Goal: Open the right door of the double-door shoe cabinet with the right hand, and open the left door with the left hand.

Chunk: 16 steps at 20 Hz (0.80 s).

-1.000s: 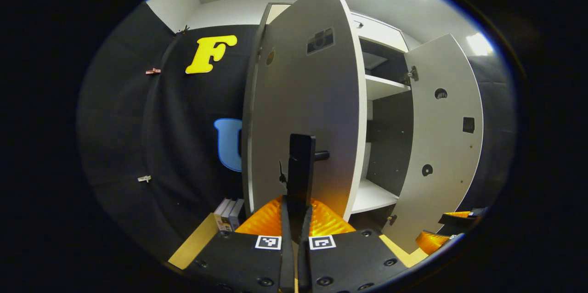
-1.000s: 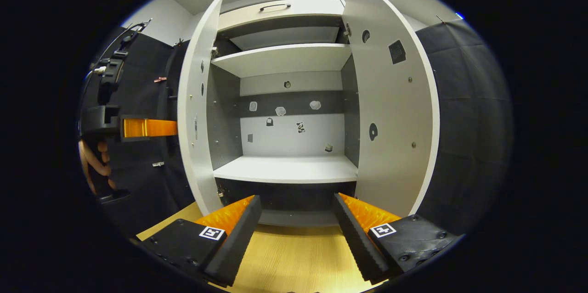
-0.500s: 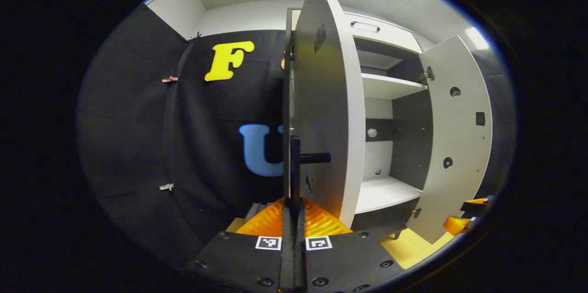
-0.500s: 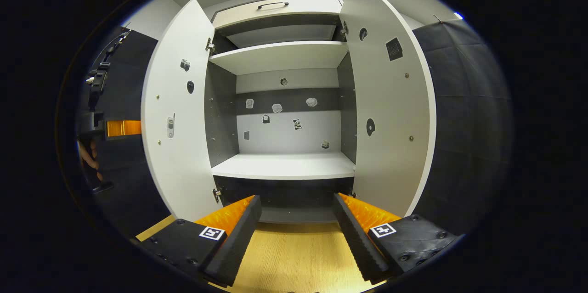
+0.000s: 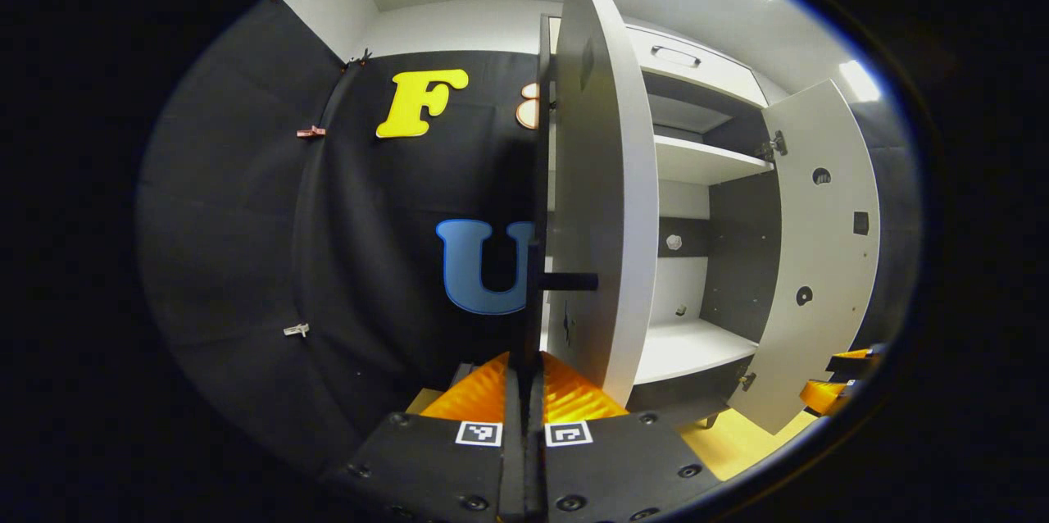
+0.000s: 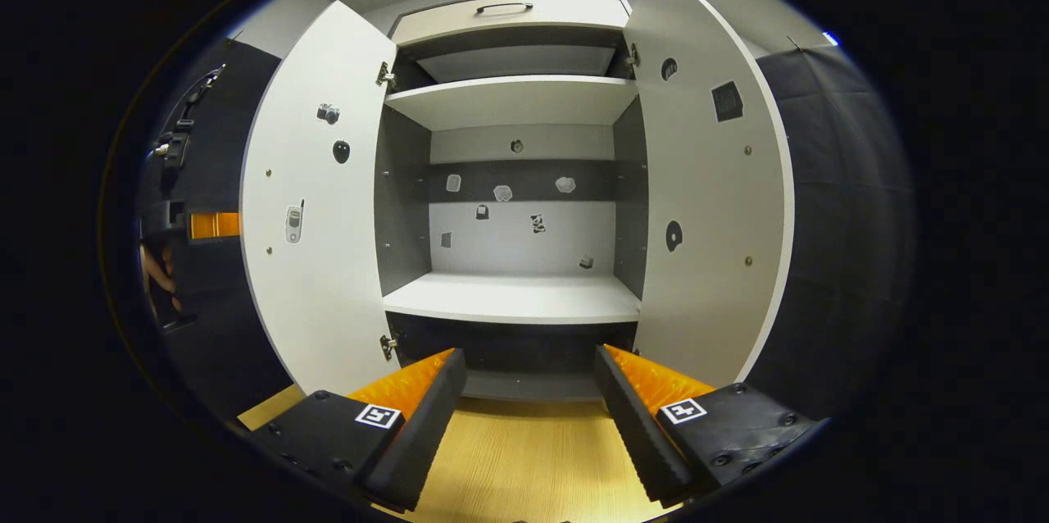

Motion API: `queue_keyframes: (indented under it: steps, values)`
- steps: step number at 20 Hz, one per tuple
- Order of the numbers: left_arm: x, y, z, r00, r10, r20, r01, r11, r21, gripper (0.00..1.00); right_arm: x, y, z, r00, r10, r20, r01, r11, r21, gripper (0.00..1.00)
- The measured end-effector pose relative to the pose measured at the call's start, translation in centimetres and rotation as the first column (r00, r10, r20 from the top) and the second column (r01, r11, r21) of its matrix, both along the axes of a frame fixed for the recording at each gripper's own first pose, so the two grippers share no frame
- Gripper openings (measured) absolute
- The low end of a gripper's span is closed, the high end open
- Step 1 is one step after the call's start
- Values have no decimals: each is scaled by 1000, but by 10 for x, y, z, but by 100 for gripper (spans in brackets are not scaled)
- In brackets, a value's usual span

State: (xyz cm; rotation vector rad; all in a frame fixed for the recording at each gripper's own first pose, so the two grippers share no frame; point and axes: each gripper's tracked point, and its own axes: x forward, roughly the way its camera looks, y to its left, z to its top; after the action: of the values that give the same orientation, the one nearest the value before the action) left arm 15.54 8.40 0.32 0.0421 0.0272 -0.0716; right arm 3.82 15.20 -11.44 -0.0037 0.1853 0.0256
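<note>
The white shoe cabinet (image 6: 512, 297) stands with both doors swung out. In the left gripper view the left door (image 5: 602, 203) is nearly edge-on, and its black handle (image 5: 534, 302) rises from between my left gripper's (image 5: 524, 371) fingers, which are shut on it. The right door (image 5: 824, 261) stands wide at the right. In the right gripper view my right gripper (image 6: 529, 392) is open and holds nothing, low in front of the bottom shelf, between the left door (image 6: 311, 228) and the right door (image 6: 709, 228). The left gripper (image 6: 209, 225) and a hand (image 6: 160, 277) sit behind the left door's edge.
A drawer front with a dark handle (image 6: 504, 8) tops the cabinet. Small stickers dot the back panel (image 6: 524, 228) and the doors' inner faces. Light wooden surface (image 6: 524, 457) lies under my right gripper. Black cloth wall (image 5: 369, 244) hangs close beside the left door.
The left door has swung farther open, drawn by my left gripper on its handle. My right gripper stays open and has barely shifted.
</note>
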Motion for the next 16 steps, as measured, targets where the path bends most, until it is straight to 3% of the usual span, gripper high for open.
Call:
queue_keyframes:
  steps: [8, 16]
  values:
    - [-35, 2, -3, 999, 33, -12, -33, 999, -14, 3, 1, -14, 0, 1000, -12, -12, 12, 1000, 8, 99]
    - [-75, -51, -6, 996, 85, 2, -85, 996, -12, 6, -6, -43, 10, 999, -37, -9, 37, 999, 22, 99]
